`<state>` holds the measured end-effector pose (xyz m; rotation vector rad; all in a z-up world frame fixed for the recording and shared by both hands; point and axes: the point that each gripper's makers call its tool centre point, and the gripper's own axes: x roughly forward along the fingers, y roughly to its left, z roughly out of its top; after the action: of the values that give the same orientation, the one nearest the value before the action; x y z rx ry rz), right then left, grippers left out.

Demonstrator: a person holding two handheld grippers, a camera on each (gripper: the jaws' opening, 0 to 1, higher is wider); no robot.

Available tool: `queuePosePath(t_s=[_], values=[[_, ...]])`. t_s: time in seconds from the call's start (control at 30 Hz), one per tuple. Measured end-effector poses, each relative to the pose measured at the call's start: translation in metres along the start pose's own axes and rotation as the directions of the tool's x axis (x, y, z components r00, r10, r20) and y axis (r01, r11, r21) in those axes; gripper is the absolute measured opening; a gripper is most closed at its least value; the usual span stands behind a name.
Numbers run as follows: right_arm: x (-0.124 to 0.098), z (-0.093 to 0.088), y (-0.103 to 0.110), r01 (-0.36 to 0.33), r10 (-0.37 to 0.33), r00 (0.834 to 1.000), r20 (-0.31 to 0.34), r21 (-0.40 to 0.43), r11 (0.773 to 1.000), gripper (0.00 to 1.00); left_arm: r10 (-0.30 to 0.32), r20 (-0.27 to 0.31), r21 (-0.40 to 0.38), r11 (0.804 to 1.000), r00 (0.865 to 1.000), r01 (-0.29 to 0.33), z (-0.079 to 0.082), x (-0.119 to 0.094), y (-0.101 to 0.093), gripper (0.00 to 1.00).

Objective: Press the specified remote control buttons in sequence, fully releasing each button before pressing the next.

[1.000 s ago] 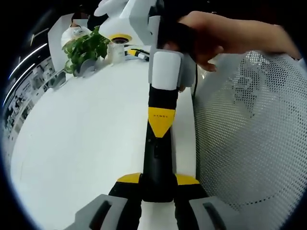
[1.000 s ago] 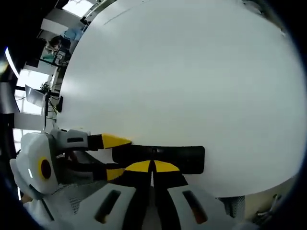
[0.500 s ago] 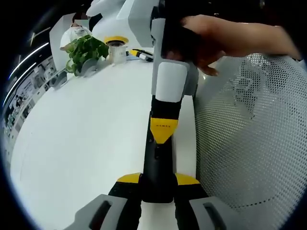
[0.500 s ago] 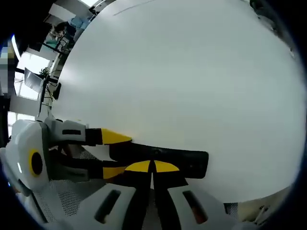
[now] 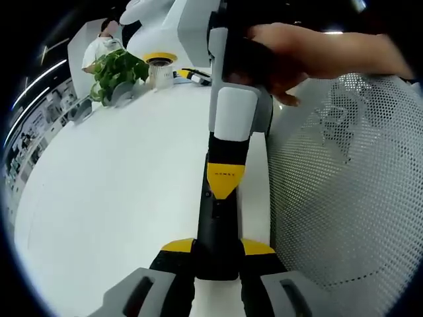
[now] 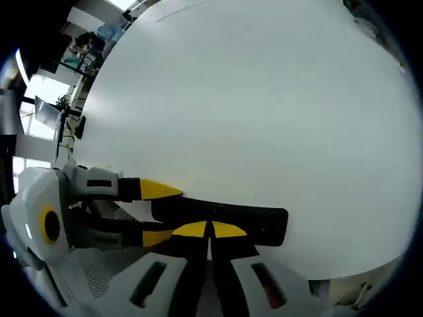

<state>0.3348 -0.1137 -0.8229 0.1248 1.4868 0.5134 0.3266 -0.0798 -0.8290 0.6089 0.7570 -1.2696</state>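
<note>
Currently the black remote (image 5: 217,228) lies on the white table (image 5: 112,198), near its edge by a perforated white chair (image 5: 344,191). Left gripper (image 5: 217,254) is clamped on the remote's near end. Right gripper (image 5: 225,179) comes in from the far end — jaws together, yellow tip on the remote's top face; in its own view (image 6: 210,231) likewise closed. Plant (image 5: 119,69) sits at the table's far side.
</note>
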Motion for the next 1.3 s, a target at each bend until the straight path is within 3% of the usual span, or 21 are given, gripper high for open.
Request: queuePosePath(t_s=[0.13,0.27,0.33,0.43,0.6,1.3], values=[[0.001,0.0,0.0,0.055,-0.055,0.998,-0.006,-0.055,0.997,0.0,0.002,0.002,-0.003,1.0,1.0,-0.002,0.0,0.0,0.0,0.24],[-0.001,-0.001,-0.002,0.03,-0.029,0.999,0.03,-0.04,0.999,0.0,0.003,0.007,-0.005,1.0,1.0,-0.003,0.0,0.0,0.0,0.24],[-0.001,0.0,-0.001,-0.003,0.002,0.999,0.034,0.027,1.0,0.0,0.003,0.007,-0.003,1.0,1.0,-0.003,0.0,0.0,0.0,0.24],[-0.001,0.0,-0.002,-0.008,0.007,0.999,0.031,0.039,0.999,0.0,0.002,0.005,0.0,1.0,1.0,-0.002,0.0,0.0,0.0,0.24],[0.001,-0.01,0.002,0.009,-0.008,0.999,-0.037,0.015,1.0,0.0,0.001,0.003,0.002,1.0,1.0,-0.001,0.0,0.0,0.0,0.25],[0.003,-0.013,0.0,0.021,-0.023,0.998,-0.061,-0.035,0.999,0.0,-0.005,0.007,0.005,1.0,1.0,0.005,0.001,0.0,-0.001,0.25]])
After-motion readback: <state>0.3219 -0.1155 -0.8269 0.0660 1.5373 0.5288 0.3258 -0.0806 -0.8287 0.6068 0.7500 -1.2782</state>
